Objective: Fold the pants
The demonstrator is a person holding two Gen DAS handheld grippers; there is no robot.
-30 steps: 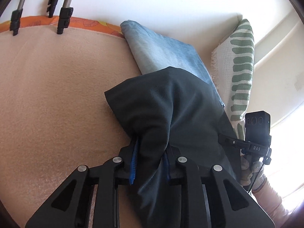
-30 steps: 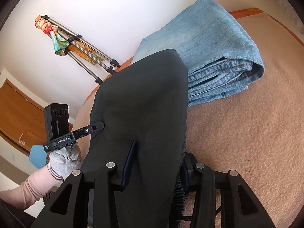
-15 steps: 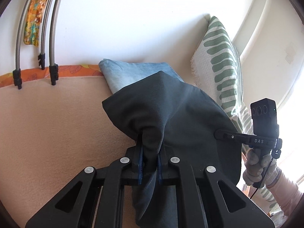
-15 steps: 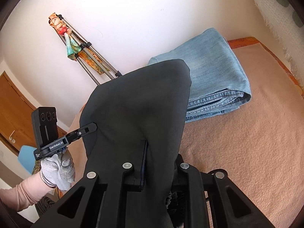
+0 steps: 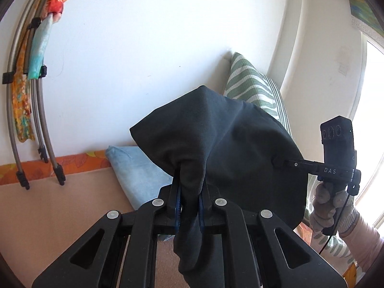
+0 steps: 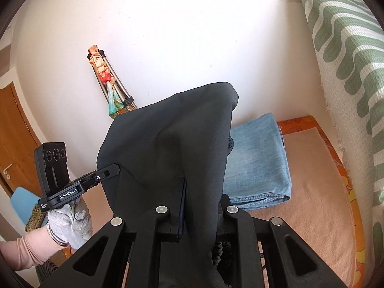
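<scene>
The dark grey pants [image 5: 223,139] hang bunched between both grippers, lifted above the bed. My left gripper [image 5: 189,206] is shut on a fold of the cloth, which drapes down past its fingers. My right gripper [image 6: 201,206] is shut on the other edge of the pants [image 6: 172,139]. Each gripper also shows in the other's view, held by a gloved hand: the right one at the right of the left wrist view [image 5: 283,162], the left one at the left of the right wrist view [image 6: 112,169]. The cloth hides most of the bed below.
A folded pair of light blue jeans [image 6: 256,165] lies on the peach blanket [image 6: 309,192] by the white wall. A green-and-white striped pillow [image 6: 352,76] stands at the right. Tripod legs with a colourful scarf [image 5: 36,110] lean on the wall. A wooden door [image 6: 14,132] is at far left.
Both grippers have risen and tilted up with the pants. The wall fills more of each view and the blanket and jeans have dropped lower.
</scene>
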